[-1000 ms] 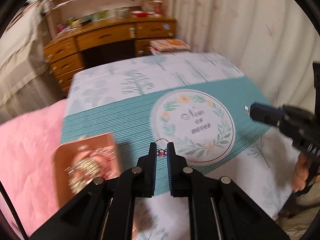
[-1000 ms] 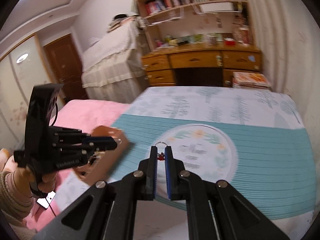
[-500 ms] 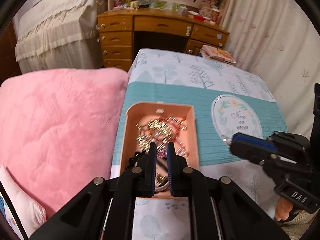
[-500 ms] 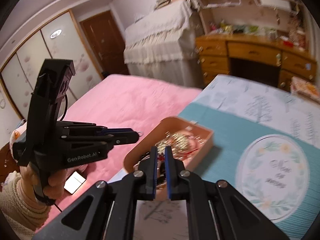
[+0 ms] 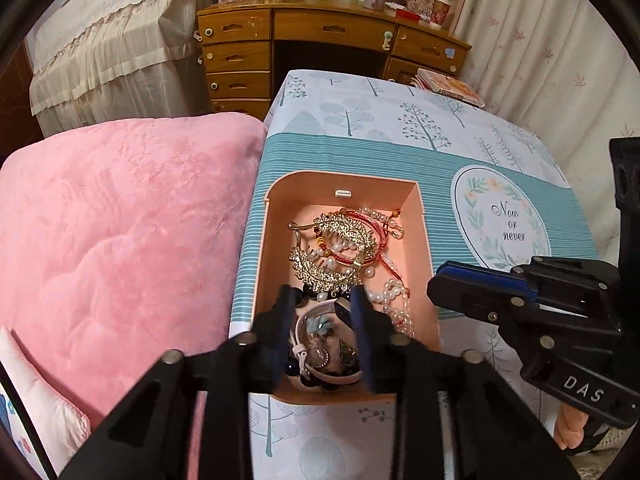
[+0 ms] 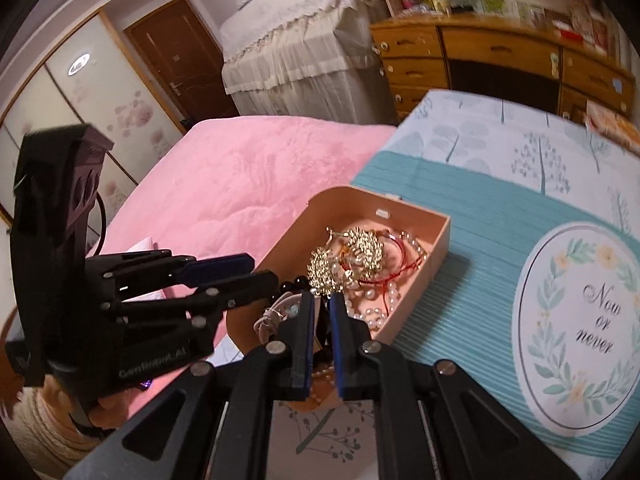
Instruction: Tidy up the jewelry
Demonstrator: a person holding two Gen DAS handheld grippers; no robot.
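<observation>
both hand-held grippers hang over one open, peach-pink rectangular jewelry box [image 5: 424, 240] that sits on a table covered by a teal-striped cloth with printed trees [image 5: 360, 128]. left hand-held gripper [image 5: 322, 334] has its two fingers spread apart, straddling the near end of the box just above the pieces inside, with nothing between them. right hand-held gripper [image 6: 320, 344] has its fingers drawn close with only a narrow slit left; whether something small is pinched there cannot be told, since the jewelry behind shows through the gap.

inside the box lies a tangled heap: two gold filigree ornaments [image 5: 332, 248], each a lacy rounded piece, a thin red cord bracelet [image 5: 378, 232], strands of white pearl beads [image 5: 394, 300], a string of round black beads [image 6: 294, 282], and a white band with a small pale blue flower [image 5: 320, 326]. the strands overlap too much to count each one surely.

judged from this, the task looks well along: the visible cloth around the box shows no loose jewelry, so the gathering seems nearly done, and what may remain is settling the last piece and perhaps closing the box. no lid is visible.

further out, one round printed emblem with a leaf wreath and the words "now or never" [image 5: 502, 222] marks the cloth to the right of the box. one fluffy pink blanket [image 5: 120, 220] lies against the table's left edge. beyond stands one wooden chest of drawers [image 5: 328, 36].
</observation>
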